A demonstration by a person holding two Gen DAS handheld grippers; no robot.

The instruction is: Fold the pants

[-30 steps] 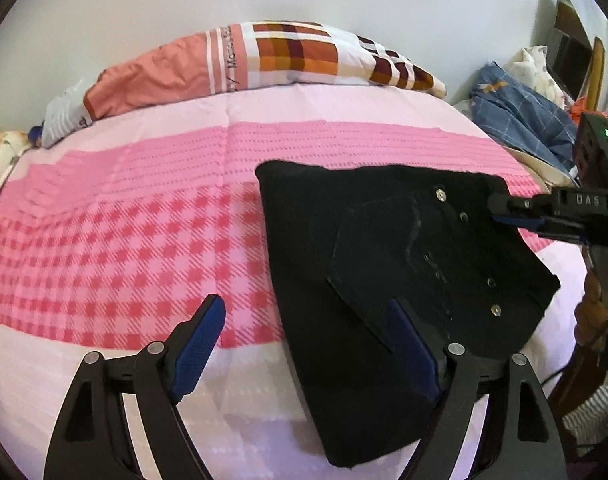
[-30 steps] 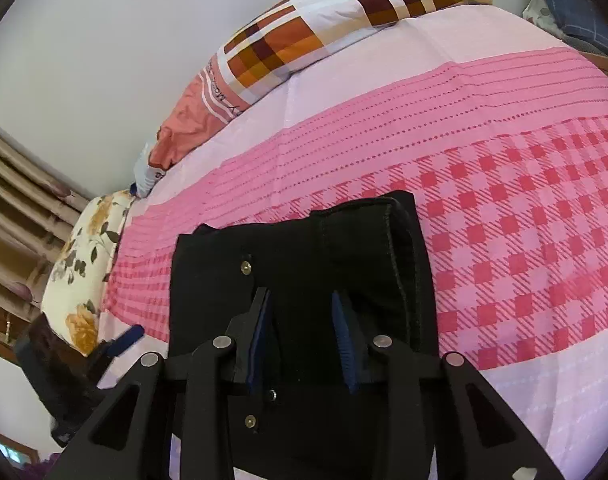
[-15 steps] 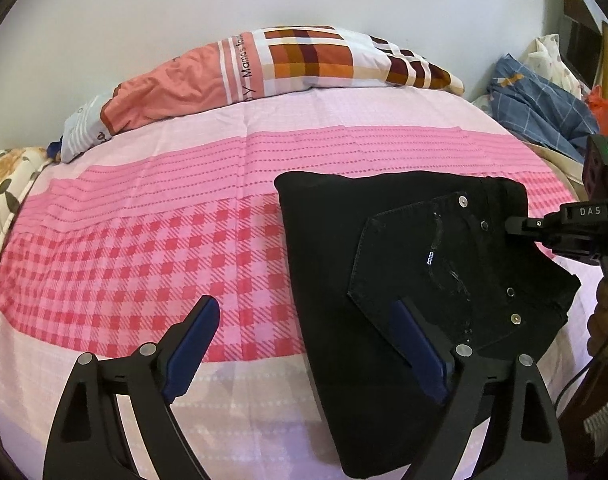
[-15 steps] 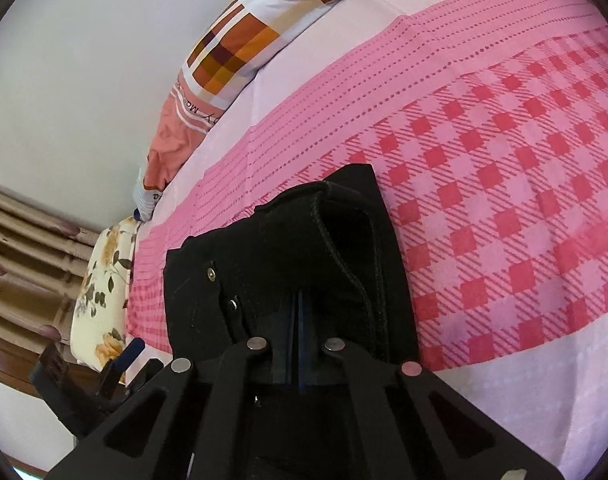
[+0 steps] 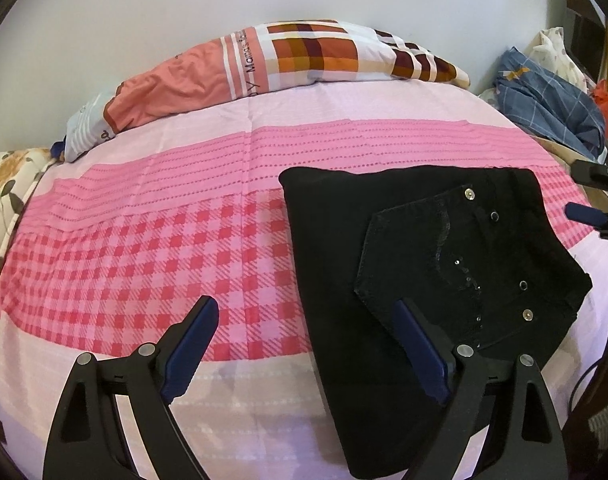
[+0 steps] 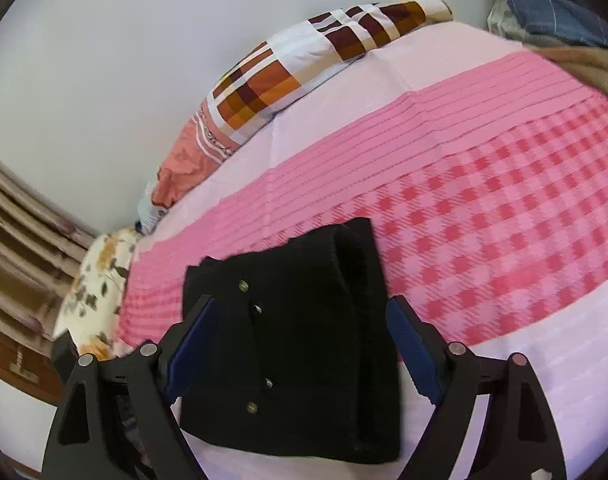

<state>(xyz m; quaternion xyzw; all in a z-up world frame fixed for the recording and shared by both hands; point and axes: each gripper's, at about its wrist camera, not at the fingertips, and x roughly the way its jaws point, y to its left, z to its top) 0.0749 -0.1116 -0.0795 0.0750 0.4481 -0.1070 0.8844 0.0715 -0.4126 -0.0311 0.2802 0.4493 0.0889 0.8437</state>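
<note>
Black pants (image 5: 415,264) lie folded into a compact pile on the pink checked bed sheet (image 5: 144,264), back pocket and metal studs facing up. They also show in the right wrist view (image 6: 304,340). My left gripper (image 5: 304,336) is open and empty just above the sheet, its right finger over the pants' near edge. My right gripper (image 6: 300,340) is open and empty, its fingers wide on either side of the folded pants, above them. The right gripper's fingertips (image 5: 583,212) show at the right edge of the left wrist view, beside the pants.
A patchwork pillow (image 5: 288,64) lies along the wall at the head of the bed. A blue checked cloth heap (image 5: 551,100) sits at the far right. A floral cushion (image 6: 100,276) and wooden furniture (image 6: 20,264) lie beyond the bed's left side.
My right gripper was shut on the pants' edge half a second ago; it has let go, opened wide and pulled back. The left gripper has drawn back slightly, still open.
</note>
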